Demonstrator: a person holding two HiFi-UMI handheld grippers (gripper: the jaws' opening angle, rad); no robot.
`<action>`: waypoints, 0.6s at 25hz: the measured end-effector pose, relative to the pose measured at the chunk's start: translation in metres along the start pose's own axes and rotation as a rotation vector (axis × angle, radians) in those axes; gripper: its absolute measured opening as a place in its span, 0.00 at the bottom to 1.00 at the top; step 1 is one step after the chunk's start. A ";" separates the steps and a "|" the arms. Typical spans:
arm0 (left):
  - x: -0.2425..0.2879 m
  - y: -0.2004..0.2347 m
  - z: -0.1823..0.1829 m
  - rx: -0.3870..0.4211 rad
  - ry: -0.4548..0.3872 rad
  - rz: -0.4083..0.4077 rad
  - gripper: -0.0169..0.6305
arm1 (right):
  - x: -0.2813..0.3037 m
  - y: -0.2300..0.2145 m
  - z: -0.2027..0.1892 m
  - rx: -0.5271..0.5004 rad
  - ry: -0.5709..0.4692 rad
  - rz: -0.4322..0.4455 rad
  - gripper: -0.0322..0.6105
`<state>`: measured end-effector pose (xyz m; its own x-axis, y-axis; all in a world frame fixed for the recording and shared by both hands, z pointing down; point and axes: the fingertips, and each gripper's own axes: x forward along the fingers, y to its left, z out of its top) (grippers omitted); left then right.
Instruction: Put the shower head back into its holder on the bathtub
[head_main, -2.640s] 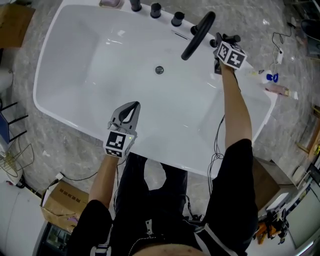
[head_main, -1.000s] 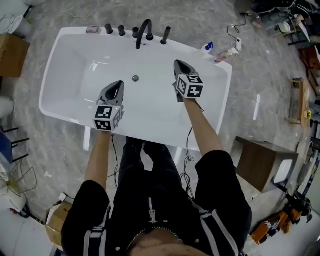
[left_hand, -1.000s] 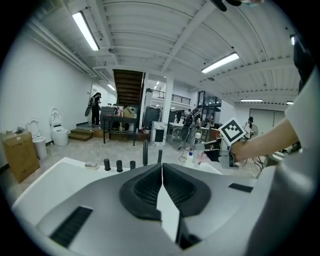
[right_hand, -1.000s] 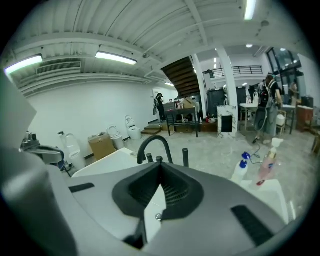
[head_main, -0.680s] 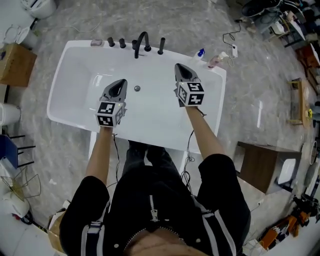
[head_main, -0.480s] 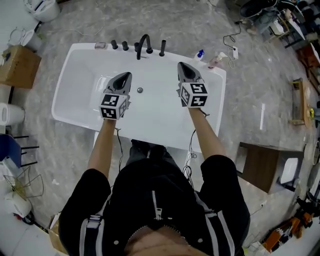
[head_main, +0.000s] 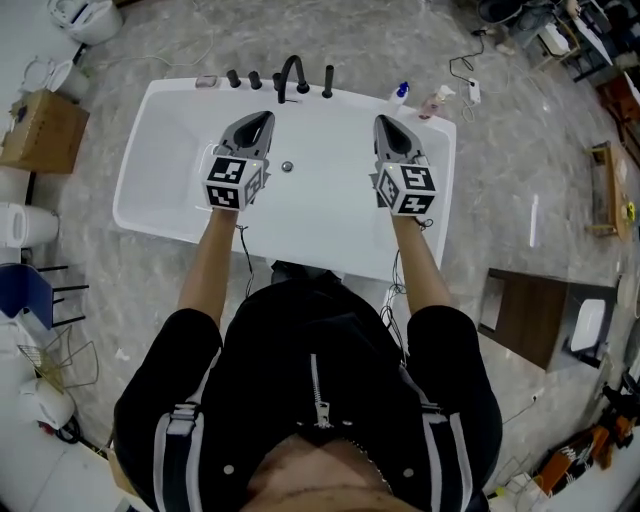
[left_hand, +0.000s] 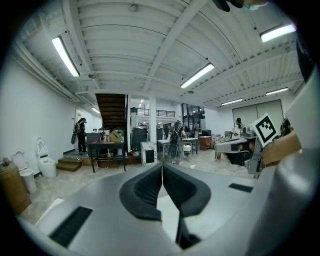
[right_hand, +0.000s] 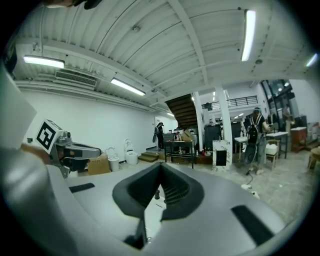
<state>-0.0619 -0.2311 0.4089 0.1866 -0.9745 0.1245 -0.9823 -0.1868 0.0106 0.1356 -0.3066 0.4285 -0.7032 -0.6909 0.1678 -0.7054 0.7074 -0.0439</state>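
The white bathtub (head_main: 160, 200) lies below me in the head view. On its far rim stand black knobs (head_main: 244, 79), an arched spout (head_main: 290, 72) and the slim black shower head (head_main: 327, 81), upright in its holder. My left gripper (head_main: 262, 118) hovers over the tub's left half, shut and empty. My right gripper (head_main: 385, 121) hovers over the right half, also shut and empty. Both are well apart from the shower head. The left gripper view shows its jaws (left_hand: 162, 165) pressed together with nothing between them, and so does the right gripper view (right_hand: 160, 164). Both views look out level across a hall.
Two bottles (head_main: 400, 93) (head_main: 437, 100) stand at the tub's far right corner. The drain (head_main: 287, 166) sits mid-tub. On the marble floor are a cardboard box (head_main: 45, 130) on the left, a wooden cabinet (head_main: 522, 312) on the right and loose cables (head_main: 470, 70). People stand far off in the hall (left_hand: 176, 140).
The right gripper has left the shower head at the tub's rim. Both grippers have risen side by side, shut throughout. The tub looks smaller as the view climbed.
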 end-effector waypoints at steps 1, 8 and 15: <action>-0.001 -0.001 0.000 -0.002 -0.002 -0.001 0.07 | -0.003 0.001 -0.001 0.002 -0.003 -0.003 0.06; -0.002 -0.006 -0.005 -0.004 0.002 -0.015 0.07 | -0.006 0.010 -0.006 0.016 -0.006 0.003 0.06; -0.004 -0.002 -0.009 -0.015 0.003 -0.009 0.07 | -0.001 0.018 -0.018 0.017 0.021 0.024 0.06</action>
<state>-0.0602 -0.2261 0.4174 0.1958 -0.9723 0.1276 -0.9806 -0.1940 0.0269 0.1254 -0.2905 0.4448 -0.7180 -0.6703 0.1875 -0.6900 0.7209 -0.0653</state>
